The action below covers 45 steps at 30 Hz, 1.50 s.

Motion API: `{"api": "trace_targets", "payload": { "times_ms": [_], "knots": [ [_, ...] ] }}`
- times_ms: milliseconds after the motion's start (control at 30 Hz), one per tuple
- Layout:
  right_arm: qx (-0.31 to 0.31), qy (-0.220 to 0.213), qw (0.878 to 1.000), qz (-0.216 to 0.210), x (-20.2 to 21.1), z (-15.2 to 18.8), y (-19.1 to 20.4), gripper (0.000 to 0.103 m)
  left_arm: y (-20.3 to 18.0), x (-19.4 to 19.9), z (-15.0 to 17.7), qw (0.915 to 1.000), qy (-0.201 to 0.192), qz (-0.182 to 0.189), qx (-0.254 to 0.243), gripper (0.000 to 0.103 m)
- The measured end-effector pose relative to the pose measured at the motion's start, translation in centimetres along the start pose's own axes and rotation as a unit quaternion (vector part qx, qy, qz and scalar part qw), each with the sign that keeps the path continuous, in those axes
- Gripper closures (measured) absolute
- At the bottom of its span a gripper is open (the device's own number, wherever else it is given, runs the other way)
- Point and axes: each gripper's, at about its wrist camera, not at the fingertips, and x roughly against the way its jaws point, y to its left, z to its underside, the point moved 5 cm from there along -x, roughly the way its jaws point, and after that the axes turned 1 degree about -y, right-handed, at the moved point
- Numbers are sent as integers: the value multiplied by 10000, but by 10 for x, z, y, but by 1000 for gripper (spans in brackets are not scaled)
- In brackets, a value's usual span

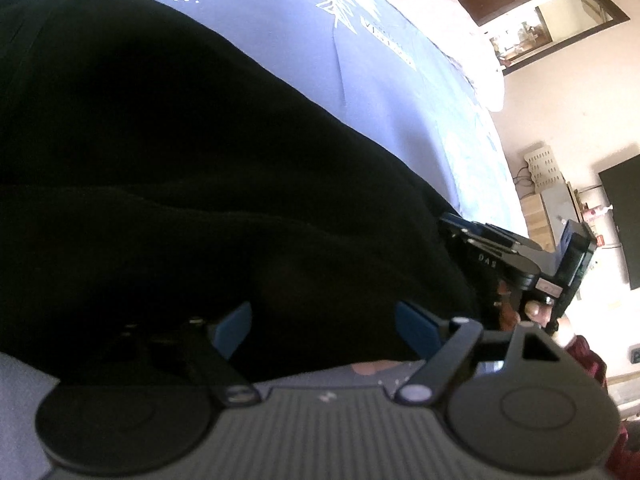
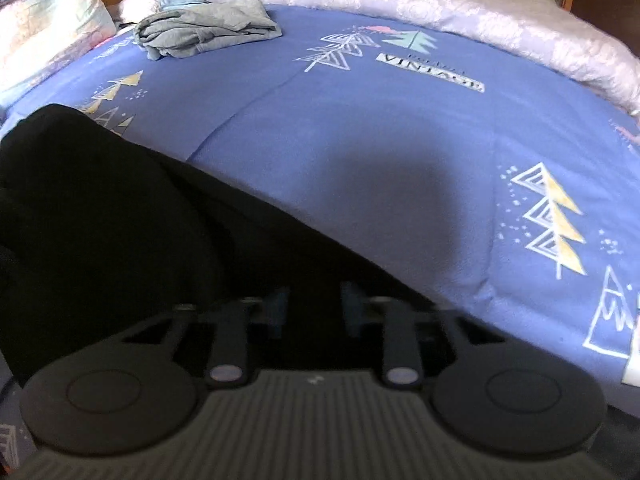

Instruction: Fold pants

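Fingers first: left gripper [image 1: 322,330] stands wide open, blue pads either side of a hump of cloth, not pinching it. Right gripper [image 2: 312,306] has its blue pads drawn in with a narrow gap between them; black cloth sits in that gap, but it's too dark to say if the pads actually bite, so held or not: cannot tell.

Black pants [image 1: 192,168] lie spread on the blue bedsheet [image 2: 360,132], near edge right under both grippers, far end running off to the left. In the left wrist view the right gripper sits at the pants' right edge, a person's hand behind it.

Handling guess: soft, limp, light fabric, sags when lifted, layers slide over each other. Best grabbed at an edge or corner, such as hem or waistband, both layers in one pinch, one gripper per corner.

Farther back, a gray folded garment [image 2: 208,28] lies well apart from the pants, near the pillows [image 2: 44,28]. A pale quilt [image 2: 440,4] runs along the far side.
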Motion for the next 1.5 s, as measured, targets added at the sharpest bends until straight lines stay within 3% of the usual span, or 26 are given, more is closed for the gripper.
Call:
{"api": "trace_targets", "payload": {
  "times_ms": [67, 367, 467, 567, 633, 700, 833, 933, 1033, 1100, 1167, 1200, 1233, 1267, 1333, 1500],
  "knots": [
    [-244, -9, 9997, 90, 4, -1, -6, 98, -1, -2, -2, 10000, -3, -53, -53, 21],
    [-685, -330, 9930, 899, -10, -6, -23, 97, -6, -1, 2, 9991, -106, -301, -276, 21],
    [-1059, -428, 9895, 887, 7, -3, -31, 74, -7, 4, 0, 9992, -85, -335, -212, 21],
    [-1727, -1048, 9765, 750, 66, 13, -54, 71, -9, 17, -2, 9994, -251, -192, -163, 21],
    [-2298, -1468, 9587, 811, 112, 42, -77, 63, -9, 25, -4, 9991, -375, -137, -123, 21],
    [-2946, -1828, 9322, 1042, 158, 85, -103, 56, -9, 31, -5, 9989, -435, -148, -79, 21],
    [-4486, -2379, 8486, 1487, 232, 193, -152, 36, -13, 33, -2, 9990, -414, -160, -73, 21],
    [-5292, -2371, 8021, 1427, 245, 247, -175, 36, -18, 27, 1, 9994, -294, -175, -64, 21],
    [-5744, -2349, 7761, 1124, 234, 270, -190, 35, -23, 25, 4, 9996, -201, -190, -82, 21],
    [-5907, -2405, 7651, 881, 223, 273, -197, 34, -24, 26, 5, 9996, -191, -202, -112, 21],
    [-5864, -2453, 7654, 1005, 220, 265, -201, 35, -22, 29, 5, 9995, -185, -214, -109, 21],
    [-5820, -2395, 7698, 1065, 218, 260, -202, 46, -22, 29, 4, 9995, -181, -221, -92, 21],
    [-5730, -2272, 7803, 1057, 214, 252, -201, 88, -21, 30, 4, 9996, -177, -218, -69, 21],
    [-5672, -2108, 7916, 847, 211, 243, -196, 85, -21, 30, 3, 9997, -176, -192, -43, 21],
    [-5572, -2205, 7976, 690, 215, 228, -184, 85, -23, 30, 0, 9997, -189, -126, -21, 21],
    [-4332, -2583, 8634, 98, 242, 150, -118, 85, -34, 28, -14, 9995, -276, 169, -36, 21]
  ]
}}
